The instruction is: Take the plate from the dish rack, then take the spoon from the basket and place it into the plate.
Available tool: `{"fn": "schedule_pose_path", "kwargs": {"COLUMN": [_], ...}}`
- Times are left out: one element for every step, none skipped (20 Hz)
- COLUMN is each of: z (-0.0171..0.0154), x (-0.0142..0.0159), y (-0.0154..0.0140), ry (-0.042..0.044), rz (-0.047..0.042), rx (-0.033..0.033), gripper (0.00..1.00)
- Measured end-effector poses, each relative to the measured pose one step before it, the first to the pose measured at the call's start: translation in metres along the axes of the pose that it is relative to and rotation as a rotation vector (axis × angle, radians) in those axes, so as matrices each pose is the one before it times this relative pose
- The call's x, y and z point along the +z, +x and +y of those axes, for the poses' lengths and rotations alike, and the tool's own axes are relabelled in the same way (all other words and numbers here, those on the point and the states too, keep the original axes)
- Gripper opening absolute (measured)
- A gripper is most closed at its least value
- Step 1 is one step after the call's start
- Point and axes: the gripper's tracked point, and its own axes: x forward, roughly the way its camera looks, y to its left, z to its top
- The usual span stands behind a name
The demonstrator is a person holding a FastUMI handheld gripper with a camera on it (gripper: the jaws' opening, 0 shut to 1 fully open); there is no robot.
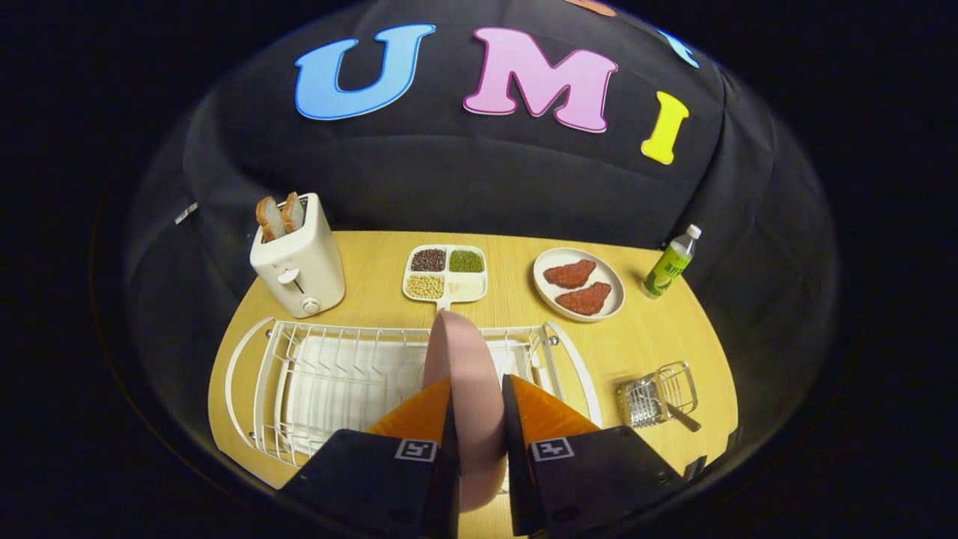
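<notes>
Pink plate (464,374) pinched edge-on between gripper (477,408) fingers above dish rack (299,374); to be lifted straight, clear of the wires.

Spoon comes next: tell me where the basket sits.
The basket stands on the table right of the dish rack, beyond the gripper holding the plate.

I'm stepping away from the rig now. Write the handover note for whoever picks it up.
Gripper: shut on the pink plate, which stands on edge between the fingers, above the white dish rack.
Spoon: in the small wire basket, on the table to the right of the rack, handle sticking out.
Done: plate gripped; whether it is fully clear of the rack is hard to tell.
Left: set the plate flat on the wooden table, release, pick the spoon from the basket, lay it in the plate.
</notes>
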Motion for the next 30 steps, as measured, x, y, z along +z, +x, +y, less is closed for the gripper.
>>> {"fn": "schedule_pose_path", "kwargs": {"z": [0.00094, -0.00036, -0.00281, -0.00341, -0.00607, -0.00637, -0.00298, -0.00079, -0.00145, -0.00352, -0.00394, -0.00595, -0.00437, -0.00514, -0.00649, -0.01, -0.00785, -0.00567, -0.0085, -0.00898, -0.00917, -0.00978, -0.01026, -0.01055, -0.00951, -0.00635, -0.00541, -0.0051, -0.00866, -0.01235], "x": [0.00416, 0.00311, 0.00429, 0.00579, 0.00575, 0.00187, -0.0032, -0.00437, -0.00412, -0.00514, -0.00369, -0.00276, -0.00325, -0.00385, -0.00392, -0.00429, -0.00335, -0.00527, -0.00578, -0.0057, -0.00562, -0.00709, -0.00722, -0.00759, -0.0083, -0.00938, -0.00769, -0.00731, -0.00775, -0.00799], "y": [-0.00198, -0.00179, -0.00247, -0.00152, 0.0011, -0.00276, 0.0016, -0.00105, -0.00032, -0.00279, -0.00178, -0.00365, -0.00304, -0.00712, -0.00844, -0.00521, -0.01391, -0.00786, -0.01018, -0.01031, -0.00959, -0.00971, -0.00879, -0.00808, -0.00757, -0.00778, -0.00723, -0.00587, -0.00385, -0.00451], "ry": [-0.01294, -0.01043, -0.00733, -0.00299, -0.00277, -0.00041, 0.00685, 0.01318, 0.01927, 0.02202, 0.0201, 0.00994, 0.00496, 0.00591, 0.00875, 0.01368, 0.02129, 0.01599, 0.01508, 0.01009, 0.00613, 0.00441, 0.00071, -0.00231, 0.00342, 0.01423, 0.02075, 0.02533, 0.02521, 0.0206], "rz": [-0.01036, -0.0049, -0.00776, -0.01488, -0.0171, -0.00747, 0.01147, 0.01382, 0.00991, 0.01191, 0.00058, -0.00236, -0.00145, -0.00019, 0.00035, -0.00055, -0.00444, 0.00046, -0.00027, 0.00013, -0.00182, 0.00344, 0.00432, 0.00302, 0.00666, 0.00829, 0.00898, 0.01023, 0.01249, 0.0146], "rx": [-0.00721, -0.00846, -0.00768, -0.00653, -0.00855, -0.00271, 0.01104, 0.01917, 0.02615, 0.01951, 0.02094, 0.01892, 0.02344, 0.0232, 0.02048, 0.01449, 0.01921, 0.01642, 0.01729, 0.01415, 0.01334, 0.00912, 0.00629, 0.00359, 0.00545, 0.01268, 0.02277, 0.02405, 0.01603, 0.01104], "gripper": [0.31, 0.31, 0.31, 0.31, 0.31, 0.31, 0.28, 0.25, 0.23, 0.22, 0.21, 0.21, 0.2, 0.19, 0.19, 0.19, 0.18, 0.18, 0.18, 0.18, 0.18, 0.18, 0.18, 0.18, 0.18, 0.17, 0.18, 0.17, 0.18, 0.18]}}
